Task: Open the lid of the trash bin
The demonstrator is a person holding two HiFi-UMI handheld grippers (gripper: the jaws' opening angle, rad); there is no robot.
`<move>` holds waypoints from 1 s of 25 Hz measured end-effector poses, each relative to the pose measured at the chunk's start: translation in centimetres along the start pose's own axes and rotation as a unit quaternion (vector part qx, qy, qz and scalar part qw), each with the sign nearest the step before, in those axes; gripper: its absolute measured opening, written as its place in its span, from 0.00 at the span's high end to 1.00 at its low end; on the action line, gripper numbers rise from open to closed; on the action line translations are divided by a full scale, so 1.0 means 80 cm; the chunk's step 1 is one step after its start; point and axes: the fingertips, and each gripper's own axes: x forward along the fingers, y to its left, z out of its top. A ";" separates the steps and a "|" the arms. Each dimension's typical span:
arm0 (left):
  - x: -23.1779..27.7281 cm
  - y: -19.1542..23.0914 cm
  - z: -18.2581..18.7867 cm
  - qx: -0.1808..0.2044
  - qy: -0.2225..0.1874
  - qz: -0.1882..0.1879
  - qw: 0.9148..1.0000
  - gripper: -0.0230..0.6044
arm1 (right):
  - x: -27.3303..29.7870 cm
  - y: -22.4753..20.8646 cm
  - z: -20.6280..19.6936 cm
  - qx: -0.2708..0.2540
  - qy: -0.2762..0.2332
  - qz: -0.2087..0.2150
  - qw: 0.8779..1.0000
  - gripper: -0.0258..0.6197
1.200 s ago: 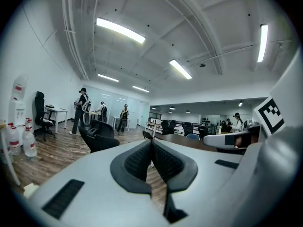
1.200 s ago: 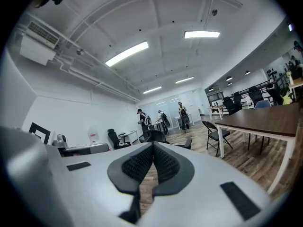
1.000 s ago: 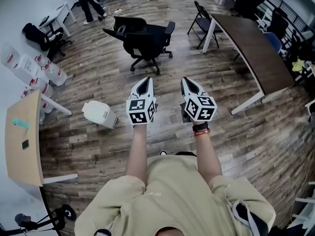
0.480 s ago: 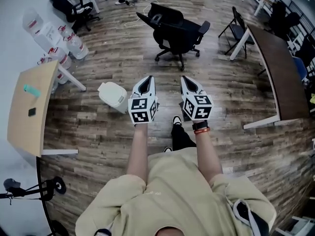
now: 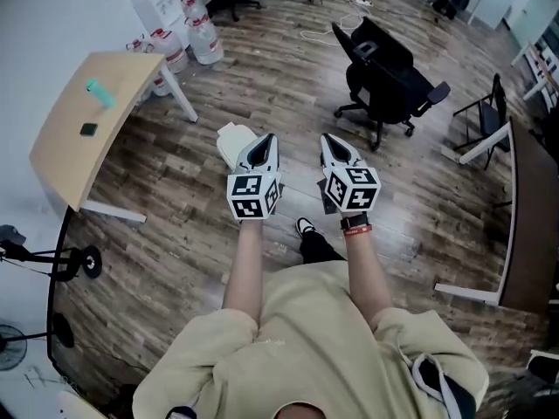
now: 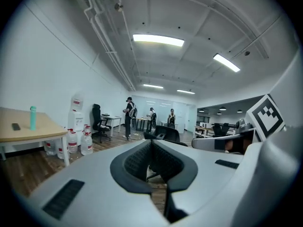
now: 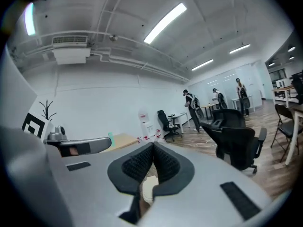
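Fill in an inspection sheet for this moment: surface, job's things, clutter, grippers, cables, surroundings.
Surface: wood-plank floor.
Job's things: white trash bin on the floor, partly hidden behind the left gripper, apparently closed.
Clutter: teal bottle and small dark object on the tan table.
Grippers: left gripper and right gripper both shut, empty, held in the air.
Cables: white cable on the floor far ahead.
Surroundings: black office chair, water jugs, people in the distance.
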 end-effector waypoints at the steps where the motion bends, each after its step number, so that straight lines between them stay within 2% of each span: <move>1: 0.005 0.016 0.002 -0.003 -0.001 0.014 1.000 0.92 | 0.020 0.004 0.003 -0.002 0.004 0.014 1.000 0.94; 7: 0.023 0.104 0.008 -0.028 -0.010 0.102 0.994 0.92 | 0.124 0.035 0.009 -0.018 0.036 0.098 0.994 0.94; 14: 0.042 0.161 -0.002 -0.050 -0.007 0.184 0.982 0.92 | 0.208 0.046 0.004 -0.032 0.071 0.173 0.982 0.94; 20: 0.061 0.198 0.000 -0.053 0.000 0.232 0.971 0.92 | 0.265 0.052 0.007 -0.037 0.091 0.217 0.971 0.94; 25: 0.090 0.212 -0.017 -0.057 0.010 0.256 0.965 0.92 | 0.309 0.043 -0.012 -0.032 0.121 0.246 0.961 0.94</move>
